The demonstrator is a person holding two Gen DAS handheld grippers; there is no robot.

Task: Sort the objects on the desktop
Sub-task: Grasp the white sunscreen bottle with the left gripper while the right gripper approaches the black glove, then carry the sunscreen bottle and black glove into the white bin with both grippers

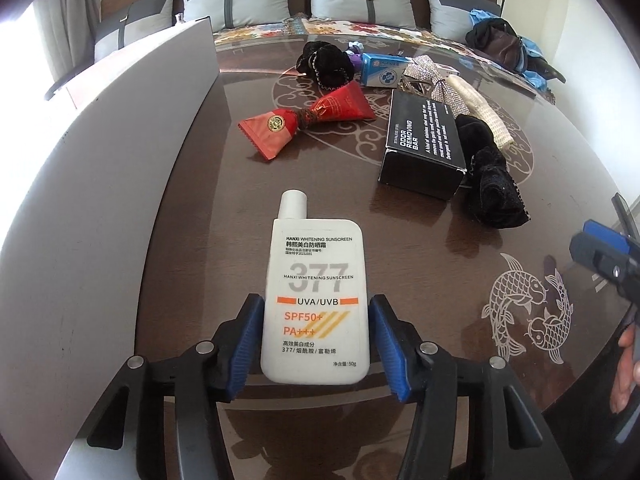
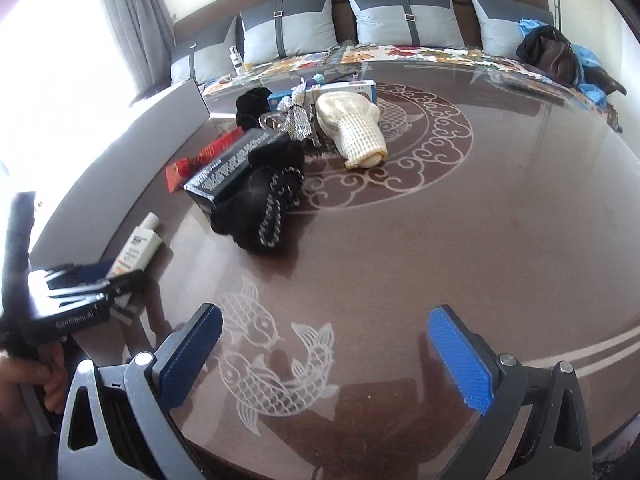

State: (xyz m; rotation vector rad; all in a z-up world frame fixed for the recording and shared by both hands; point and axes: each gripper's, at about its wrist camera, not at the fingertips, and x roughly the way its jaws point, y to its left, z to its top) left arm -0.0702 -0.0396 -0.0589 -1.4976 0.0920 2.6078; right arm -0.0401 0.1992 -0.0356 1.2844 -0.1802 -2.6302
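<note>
Sunscreen bottle (image 1: pixel 316 304), white and flat, lay face up on the dark tabletop (image 1: pixel 400 248) between the blue pads of the left tool (image 1: pixel 316 340), which pressed its lower sides. The right tool (image 2: pixel 324 356) stood wide with nothing between its pads, over the fish inlay (image 2: pixel 272 360). Farther back sat a black box (image 1: pixel 424 144), red pouch (image 1: pixel 308 116) and black scrunchie (image 1: pixel 492 184).
</note>
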